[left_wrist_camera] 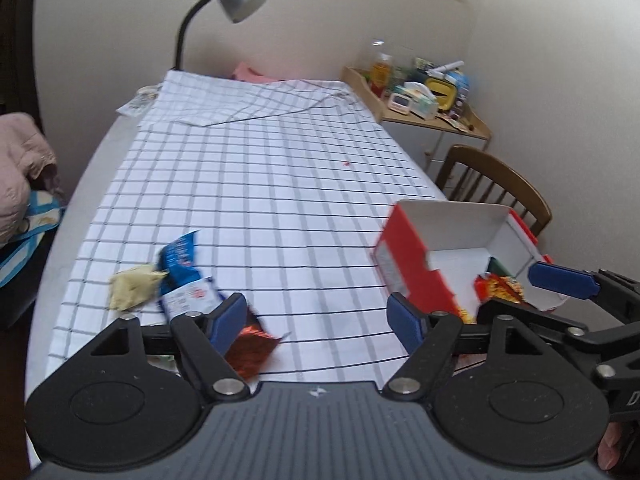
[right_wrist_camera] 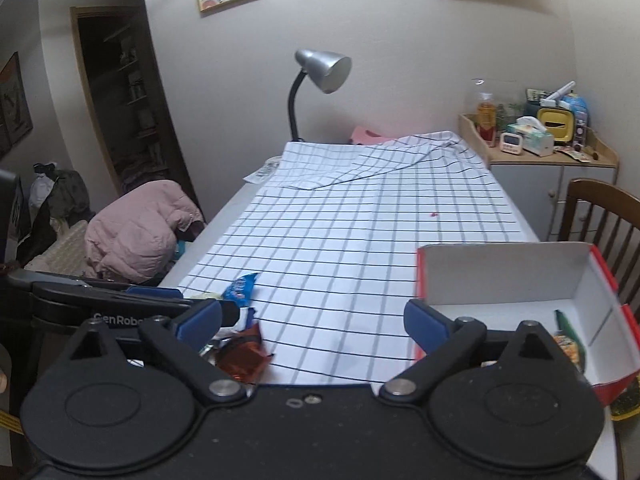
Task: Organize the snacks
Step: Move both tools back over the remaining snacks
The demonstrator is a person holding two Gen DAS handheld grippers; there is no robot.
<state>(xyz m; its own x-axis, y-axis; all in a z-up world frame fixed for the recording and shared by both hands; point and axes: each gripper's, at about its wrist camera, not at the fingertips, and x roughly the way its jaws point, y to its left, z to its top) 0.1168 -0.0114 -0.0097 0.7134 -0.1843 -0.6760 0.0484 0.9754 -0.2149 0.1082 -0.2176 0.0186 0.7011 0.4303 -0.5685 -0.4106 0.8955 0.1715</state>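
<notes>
My left tongs [left_wrist_camera: 320, 322] stand wide apart over the near edge of the tabletop [left_wrist_camera: 80, 216], with nothing between their blue pads [left_wrist_camera: 230, 322]. My right tongs [right_wrist_camera: 314, 322] are spread wide too and grip nothing; only checked cloth [right_wrist_camera: 340, 248] shows in the gap between them.

The snacks lie in two places. On the left side of the cloth, close to my left tongs, sits a small heap: a pale yellow packet [left_wrist_camera: 134, 290], a blue and white wrapper [left_wrist_camera: 184, 276] touching it, and a shiny reddish-brown foil packet [left_wrist_camera: 250, 350] just in front of my left pad, partly hidden behind it. From the right wrist view the same foil packet [right_wrist_camera: 242, 356] and blue wrapper [right_wrist_camera: 240, 288] sit by the left pad of the right tongs.

On the right side stands the open red box [left_wrist_camera: 412, 264] with white inner walls, near the tabletop's right edge. Inside it, at the near end, lies a colourful snack packet [left_wrist_camera: 500, 286] with red and yellow print; in the right wrist view a green-edged packet [right_wrist_camera: 568, 344] rests against the box floor [right_wrist_camera: 500, 310]. The tip of my right tongs [left_wrist_camera: 564, 280] reaches over the box's near corner in the left wrist view.

Farther off, a grey desk lamp [right_wrist_camera: 324, 70] stands at the far end, and a wooden chair [left_wrist_camera: 492, 184] sits beside the right edge.
</notes>
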